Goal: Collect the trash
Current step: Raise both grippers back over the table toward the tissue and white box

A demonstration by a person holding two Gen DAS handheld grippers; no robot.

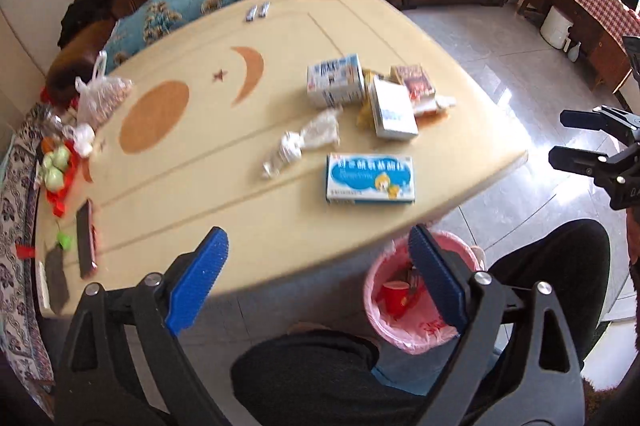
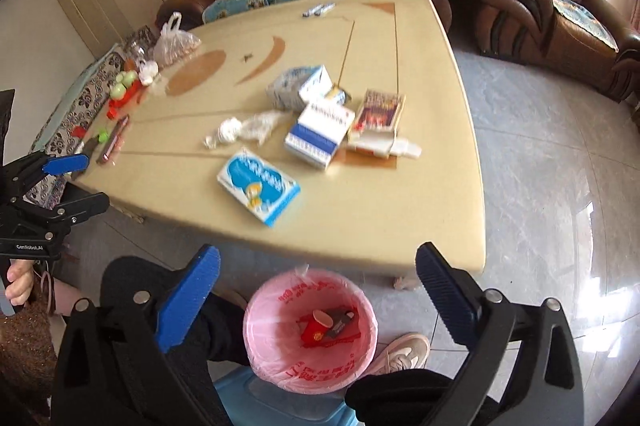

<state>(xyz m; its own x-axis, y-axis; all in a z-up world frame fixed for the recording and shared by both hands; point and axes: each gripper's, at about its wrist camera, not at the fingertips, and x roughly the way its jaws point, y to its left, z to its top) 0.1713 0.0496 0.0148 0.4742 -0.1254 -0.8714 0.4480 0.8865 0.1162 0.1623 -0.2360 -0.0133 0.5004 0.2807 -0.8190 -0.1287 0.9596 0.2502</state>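
1. Left tool (image 1: pixel 318 262) was spread wide, nothing btwn its fingers.
2. Right tool (image 2: pixel 318 284) was spread too, empty.
3. Trash sat mid-surface (image 2: pixel 400 226): blue box (image 2: pixel 259 187), crumpled wrap (image 2: pixel 244 130), more boxes at 1 o'clock.
4. Pink-lined bin (image 2: pixel 310 330) stood at 6 o'clock on the floor, red cup (image 2: pixel 316 330) inside.

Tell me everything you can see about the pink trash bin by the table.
The trash bin is a round container lined with a thin pink plastic bag printed with red characters, the bag folded over its rim. It stands upright on the tiled floor, just off the table's near edge, between the person's legs. Inside lie a red paper cup on its side and some dark scraps. Nothing is gripping it; both grippers are above it, open.
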